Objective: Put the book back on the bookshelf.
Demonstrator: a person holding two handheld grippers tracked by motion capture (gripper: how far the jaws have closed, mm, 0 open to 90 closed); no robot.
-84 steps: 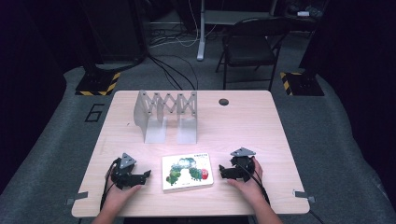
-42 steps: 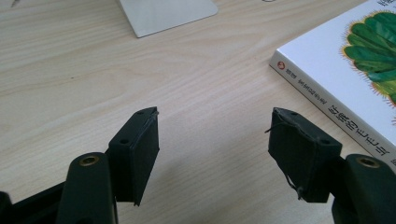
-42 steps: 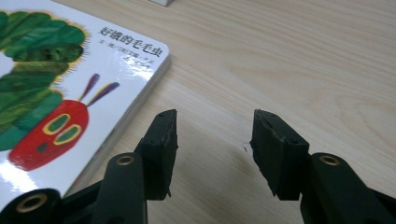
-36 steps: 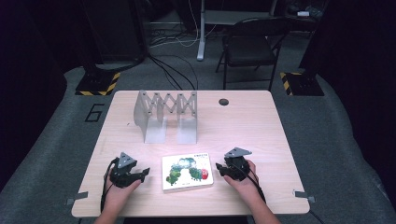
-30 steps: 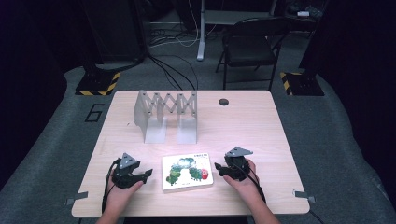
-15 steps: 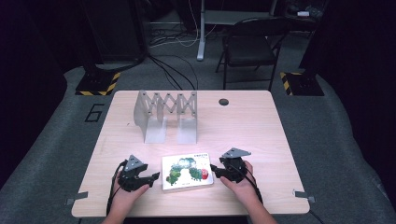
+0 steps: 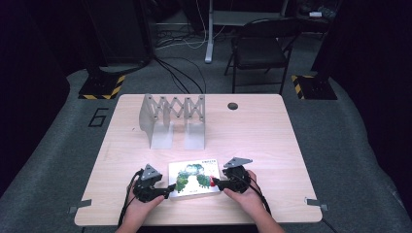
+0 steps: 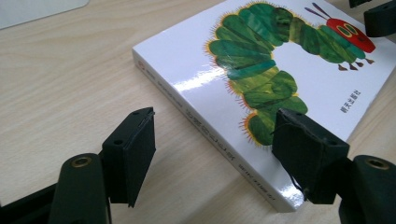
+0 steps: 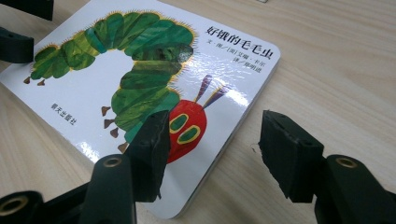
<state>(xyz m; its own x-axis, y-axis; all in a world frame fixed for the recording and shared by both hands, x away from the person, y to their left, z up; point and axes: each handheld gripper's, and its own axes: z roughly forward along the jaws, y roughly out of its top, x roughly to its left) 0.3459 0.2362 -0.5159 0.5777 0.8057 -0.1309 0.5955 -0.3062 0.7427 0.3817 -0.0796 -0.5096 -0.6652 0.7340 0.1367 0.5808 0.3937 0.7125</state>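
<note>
A white board book [image 7: 194, 178] with a green caterpillar on its cover lies flat near the table's front edge. My left gripper [image 7: 167, 189] is at the book's left edge. Its jaws have just been opening and stand open [image 8: 217, 149] astride the spine of the book [image 8: 289, 84], one jaw over the cover and one over bare wood. My right gripper [image 7: 216, 183] is at the right edge. Its jaws have also just been opening [image 9: 215, 144], and the book [image 9: 84, 98] has its rounded edge between them, untouched by the pads.
A folding metal rack [image 7: 172, 119] stands upright on the wooden table [image 7: 252, 141] behind the book. A small round hole [image 7: 232, 106] sits near the far edge. A black chair [image 7: 260, 48] stands on the floor beyond the table.
My left gripper has slid right up to the book's left edge. The right gripper has edged left to the book's right edge. The book lies where it was.
</note>
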